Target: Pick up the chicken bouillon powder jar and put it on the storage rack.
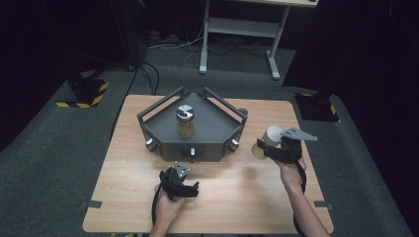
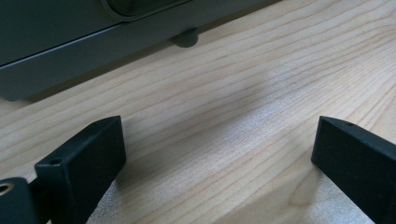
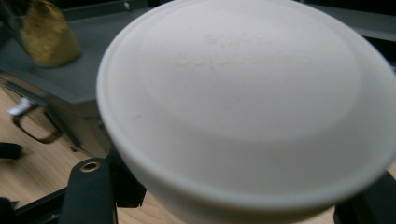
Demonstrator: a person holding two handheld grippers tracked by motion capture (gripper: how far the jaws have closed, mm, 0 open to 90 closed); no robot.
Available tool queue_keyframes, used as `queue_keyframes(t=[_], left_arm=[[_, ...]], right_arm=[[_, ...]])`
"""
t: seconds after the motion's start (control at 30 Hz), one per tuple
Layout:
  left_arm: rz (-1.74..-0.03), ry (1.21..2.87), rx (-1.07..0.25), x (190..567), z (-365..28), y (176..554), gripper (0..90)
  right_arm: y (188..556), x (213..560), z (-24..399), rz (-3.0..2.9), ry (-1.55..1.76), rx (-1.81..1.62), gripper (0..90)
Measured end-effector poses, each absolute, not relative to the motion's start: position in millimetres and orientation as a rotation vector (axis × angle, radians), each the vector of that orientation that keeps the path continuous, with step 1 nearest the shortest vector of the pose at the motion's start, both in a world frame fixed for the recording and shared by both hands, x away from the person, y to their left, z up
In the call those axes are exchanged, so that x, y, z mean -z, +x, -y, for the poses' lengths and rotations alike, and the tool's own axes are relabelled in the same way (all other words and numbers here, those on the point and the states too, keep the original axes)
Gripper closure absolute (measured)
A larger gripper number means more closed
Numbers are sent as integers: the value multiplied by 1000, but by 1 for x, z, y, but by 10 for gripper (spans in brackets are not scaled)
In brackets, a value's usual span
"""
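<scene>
White container (image 3: pixel 243 107), clamped between right jaws

This looks like a lab set up for recording. A lone light-wood bench (image 1: pixel 237 197) stands on grey carpet (image 1: pixel 44 163) amid dark surroundings, as if curtained off. Yellow-and-black hazard tape (image 1: pixel 81 103) marks stand bases at the left and right edges, cables (image 1: pixel 148 74) trail across the floor at upper centre, and a white metal table frame (image 1: pixel 242 29) stands at the top.
</scene>
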State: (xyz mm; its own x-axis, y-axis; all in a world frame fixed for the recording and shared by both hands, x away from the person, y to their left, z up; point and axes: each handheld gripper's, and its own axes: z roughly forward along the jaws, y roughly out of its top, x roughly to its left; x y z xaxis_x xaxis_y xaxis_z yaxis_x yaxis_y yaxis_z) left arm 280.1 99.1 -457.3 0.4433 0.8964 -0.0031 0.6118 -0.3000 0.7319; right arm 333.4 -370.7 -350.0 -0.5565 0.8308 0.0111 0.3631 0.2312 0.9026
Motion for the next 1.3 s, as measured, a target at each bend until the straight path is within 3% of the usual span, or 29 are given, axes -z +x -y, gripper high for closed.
queue_keyframes(t=[0.63,1.3], left_arm=[[-1264,2027,-547,457,-98,280,27],[-1273,2018,-549,457,-98,280,30]], right_arm=[[359,290,307,-2146,898,-1340,332],[400,283,246,-2191,916,-1310,333]])
